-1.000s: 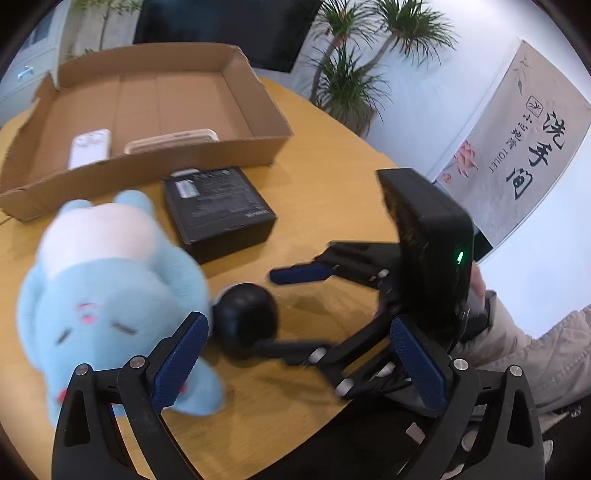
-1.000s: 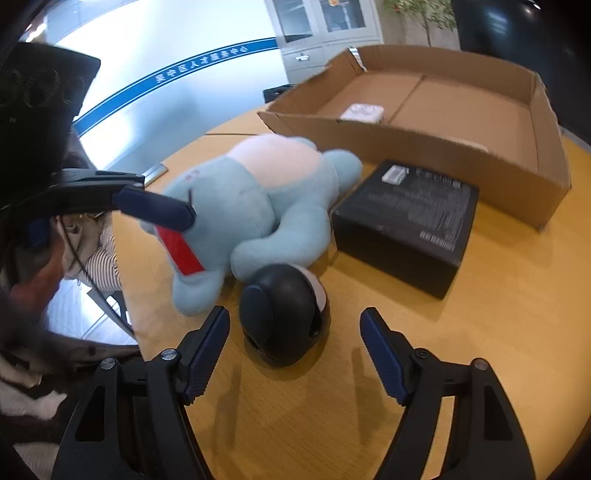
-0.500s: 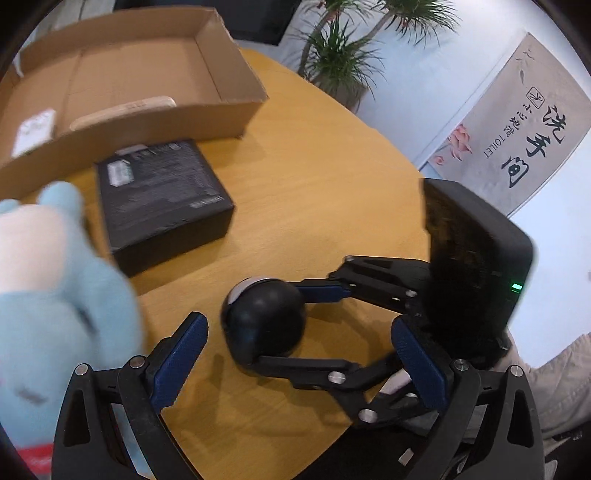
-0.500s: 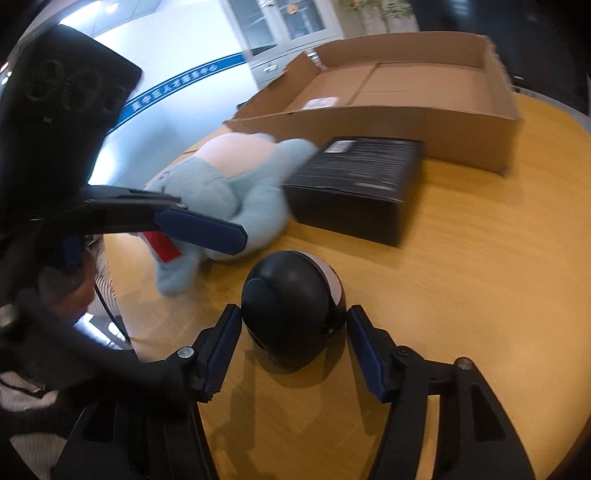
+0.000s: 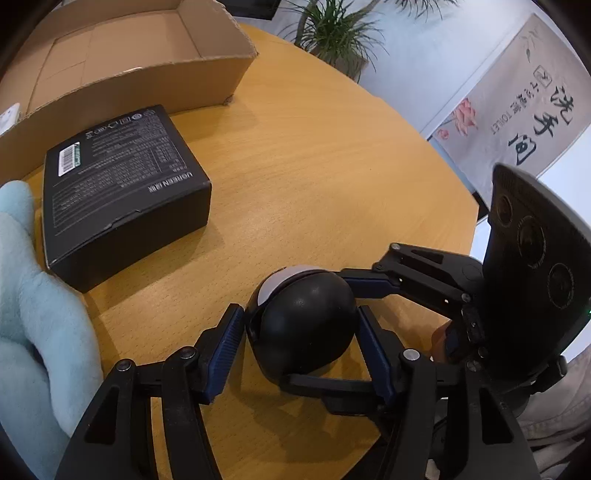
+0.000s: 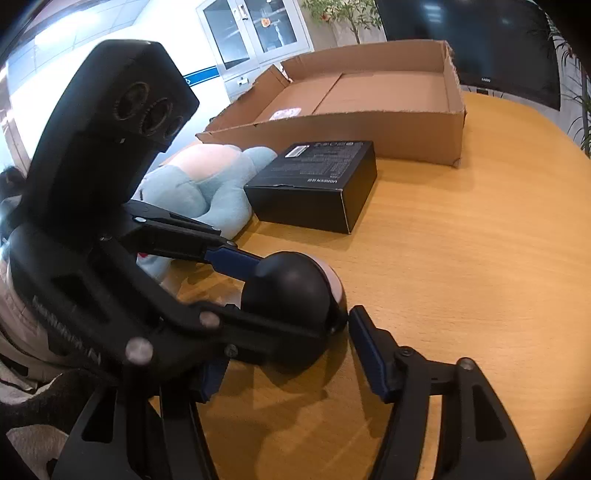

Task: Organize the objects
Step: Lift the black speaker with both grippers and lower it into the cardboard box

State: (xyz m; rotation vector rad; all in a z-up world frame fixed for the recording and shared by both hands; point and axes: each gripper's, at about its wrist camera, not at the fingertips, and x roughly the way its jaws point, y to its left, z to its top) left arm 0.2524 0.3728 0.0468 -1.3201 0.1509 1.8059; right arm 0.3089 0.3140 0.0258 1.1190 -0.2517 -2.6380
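A black ball-shaped device with a white face (image 5: 303,325) (image 6: 291,295) sits on the wooden table. My left gripper (image 5: 301,347) is shut on it, blue pads against both sides. My right gripper (image 6: 280,354) also closes on it from the other side; its right pad (image 6: 365,354) touches the device and its left finger is hidden behind the left gripper. A black carton (image 5: 118,184) (image 6: 317,181) and a light blue plush toy (image 5: 33,314) (image 6: 199,188) lie beside the open cardboard box (image 5: 207,70) (image 6: 369,122).
A white phone-like item (image 6: 284,113) lies inside the cardboard box. The round table (image 5: 332,166) edge curves along the right. A wall banner (image 5: 517,99) and potted plants (image 5: 332,33) stand beyond it.
My left gripper swung right from the plush toy to the ball device and closed on it. My right gripper closed in on the same device.
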